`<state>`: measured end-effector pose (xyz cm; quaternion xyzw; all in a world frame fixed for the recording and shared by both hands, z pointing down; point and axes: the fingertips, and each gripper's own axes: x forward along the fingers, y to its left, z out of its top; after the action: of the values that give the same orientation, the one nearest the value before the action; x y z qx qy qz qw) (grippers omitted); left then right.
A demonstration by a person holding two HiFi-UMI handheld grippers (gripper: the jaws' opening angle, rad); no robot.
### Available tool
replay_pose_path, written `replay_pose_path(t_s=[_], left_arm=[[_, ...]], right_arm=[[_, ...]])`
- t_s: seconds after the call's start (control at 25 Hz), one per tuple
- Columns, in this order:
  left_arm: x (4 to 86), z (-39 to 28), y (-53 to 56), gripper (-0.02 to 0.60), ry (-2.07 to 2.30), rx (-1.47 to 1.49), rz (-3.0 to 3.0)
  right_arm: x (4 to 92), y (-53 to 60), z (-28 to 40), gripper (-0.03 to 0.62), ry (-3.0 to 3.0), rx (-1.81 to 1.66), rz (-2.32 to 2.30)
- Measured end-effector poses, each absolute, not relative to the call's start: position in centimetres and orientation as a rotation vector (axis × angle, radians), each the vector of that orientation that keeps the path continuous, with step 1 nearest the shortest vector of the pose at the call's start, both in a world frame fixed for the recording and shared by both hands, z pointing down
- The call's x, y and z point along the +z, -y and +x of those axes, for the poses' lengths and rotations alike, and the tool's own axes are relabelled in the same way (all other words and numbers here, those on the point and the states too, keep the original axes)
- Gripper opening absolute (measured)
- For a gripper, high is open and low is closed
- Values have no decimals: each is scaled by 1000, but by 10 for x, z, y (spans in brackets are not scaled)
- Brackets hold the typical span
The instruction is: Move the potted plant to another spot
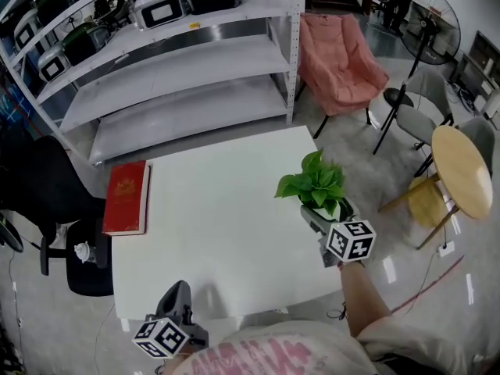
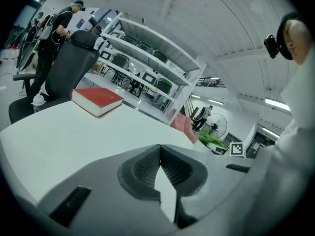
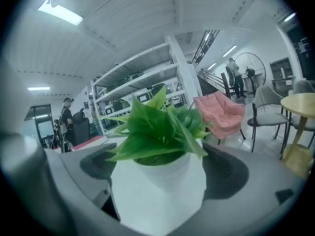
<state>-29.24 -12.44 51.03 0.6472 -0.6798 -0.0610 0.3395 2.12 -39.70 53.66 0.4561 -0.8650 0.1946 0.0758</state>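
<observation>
while right tool [image 3: 157, 173] grips potted plant [image 1: 316, 185], left tool [image 2: 160, 152] rests closed, empty, facing red book [image 1: 126, 198].

A small potted plant [image 1: 314, 186], bright green leaves fanning over a white faceted pot [image 3: 158, 183], stands upright at the white worktop's [image 1: 219, 225] 3 o'clock edge. The right claw [image 1: 322, 212] clamps the pot from both sides; whether the base touches the surface cannot be told.
</observation>
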Motion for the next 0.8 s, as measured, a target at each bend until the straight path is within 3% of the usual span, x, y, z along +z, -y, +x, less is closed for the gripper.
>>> replay_pose_path(t_s=[0.8], left_arm=[[467, -301, 116, 2, 1471, -260, 2002]], right_arm=[[513, 238, -20, 534, 2535, 707, 1435]])
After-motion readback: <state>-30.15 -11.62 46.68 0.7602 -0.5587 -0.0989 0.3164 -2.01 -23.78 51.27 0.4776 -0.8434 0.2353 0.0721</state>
